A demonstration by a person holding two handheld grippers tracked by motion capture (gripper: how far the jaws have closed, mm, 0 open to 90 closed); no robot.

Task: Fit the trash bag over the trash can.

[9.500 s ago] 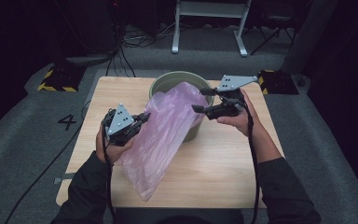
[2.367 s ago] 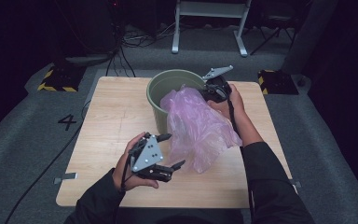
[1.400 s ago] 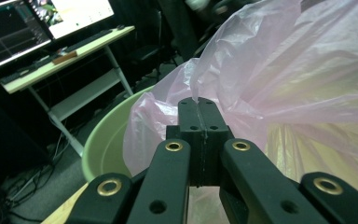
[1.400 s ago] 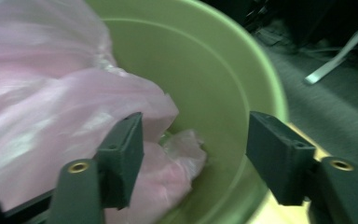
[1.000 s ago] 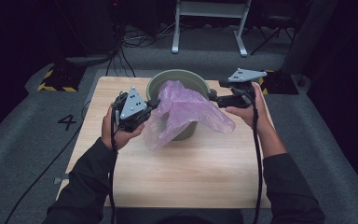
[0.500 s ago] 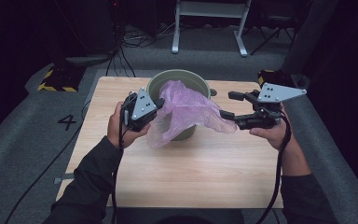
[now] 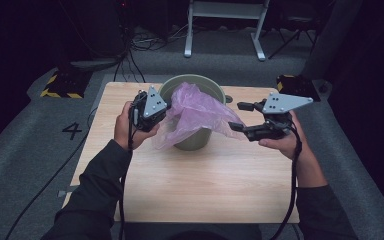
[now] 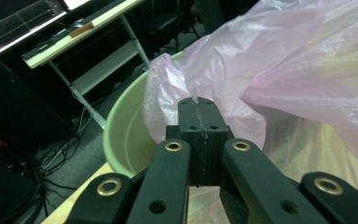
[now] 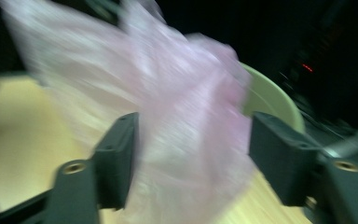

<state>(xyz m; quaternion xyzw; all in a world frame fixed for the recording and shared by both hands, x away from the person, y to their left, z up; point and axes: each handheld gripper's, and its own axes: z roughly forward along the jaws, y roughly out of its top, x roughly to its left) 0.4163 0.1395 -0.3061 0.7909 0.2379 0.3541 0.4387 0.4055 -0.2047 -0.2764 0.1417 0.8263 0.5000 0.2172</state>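
Left gripper (image 8: 198, 109) jaws pinch the pink plastic bag (image 7: 195, 112) over the green bucket (image 7: 195, 142); right gripper (image 7: 239, 116) jaws, just closing, stand wide around the bag's edge.

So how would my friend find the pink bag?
Find the wooden table, then the green bucket at its far middle. The bag drapes over the bucket's rim and down its front. It is the only thin, crinkly, see-through pink thing there.

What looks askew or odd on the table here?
The pink bag isn't seated in the green bin: it drapes over the front rim and down the outside. The left claw pinches one edge; the right claw is open.
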